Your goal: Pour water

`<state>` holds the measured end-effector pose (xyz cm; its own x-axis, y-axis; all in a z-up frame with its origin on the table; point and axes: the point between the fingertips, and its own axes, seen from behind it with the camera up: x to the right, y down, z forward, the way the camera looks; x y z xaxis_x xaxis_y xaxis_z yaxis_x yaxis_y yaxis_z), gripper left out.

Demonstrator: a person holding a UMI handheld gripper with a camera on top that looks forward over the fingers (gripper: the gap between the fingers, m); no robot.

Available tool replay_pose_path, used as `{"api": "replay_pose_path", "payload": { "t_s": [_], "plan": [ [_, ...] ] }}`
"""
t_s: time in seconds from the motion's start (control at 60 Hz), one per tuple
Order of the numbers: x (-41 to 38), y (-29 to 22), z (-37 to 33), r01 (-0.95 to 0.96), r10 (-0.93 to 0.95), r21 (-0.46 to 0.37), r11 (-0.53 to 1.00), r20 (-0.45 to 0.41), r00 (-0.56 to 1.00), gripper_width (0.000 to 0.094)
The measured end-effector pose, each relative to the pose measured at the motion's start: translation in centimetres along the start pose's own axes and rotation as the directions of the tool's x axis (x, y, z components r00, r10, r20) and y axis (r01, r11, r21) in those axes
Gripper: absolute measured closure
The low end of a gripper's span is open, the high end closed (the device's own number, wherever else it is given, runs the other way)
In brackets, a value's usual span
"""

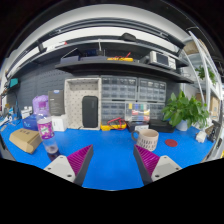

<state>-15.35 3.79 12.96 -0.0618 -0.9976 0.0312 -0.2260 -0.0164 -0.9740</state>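
on the blue table (110, 160), the gripper (112, 160) hangs with its fingers spread wide and nothing between them. beyond the left finger stands a small dark cup (52, 149), near a purple-topped water dispenser (43, 116). a woven cup (148, 139) sits just past the right finger.

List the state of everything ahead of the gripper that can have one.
Gripper: open, holding nothing.
Small dark cup: upright on the blue table, contents not visible.
Woven beige basket: upright, open-topped.
Pink-and-clear water dispenser: upright.
Green potted plant: upright.
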Motion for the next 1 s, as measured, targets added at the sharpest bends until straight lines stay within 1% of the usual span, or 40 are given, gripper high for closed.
{"api": "replay_pose_path", "payload": {
  "t_s": [0.083, 0.267, 0.367, 0.5, 0.6, 0.717, 0.917, 1.0],
  "plan": [
    [-2.5, 0.7, -0.8, 0.014, -0.013, -0.007, 1.0, 0.051, 0.999, 0.0108],
    [-11.2, 2.7, -1.9, 0.013, -0.006, -0.029, 0.999, 0.208, 0.978, 0.0096],
    [-14.9, 2.9, -1.5, 0.026, -0.016, -0.038, 0.999, 0.252, 0.968, 0.0086],
    [-18.9, 1.7, 0.1, 0.023, -0.016, -0.02, 1.0, 0.293, 0.956, 0.0087],
    [-21.4, 0.9, 1.6, 0.021, -0.017, -0.011, 1.0, 0.315, 0.949, 0.0087],
    [-23.2, 0.3, 3.6, 0.014, -0.01, -0.01, 1.0, 0.318, 0.948, 0.009],
    [-24.8, -0.2, 7.3, -0.004, 0.004, -0.003, 1.0, 0.294, 0.956, 0.0092],
    [-25.4, -0.2, 8.6, -0.01, 0.005, 0.014, 1.0, 0.286, 0.958, 0.0103]
  ]
}}
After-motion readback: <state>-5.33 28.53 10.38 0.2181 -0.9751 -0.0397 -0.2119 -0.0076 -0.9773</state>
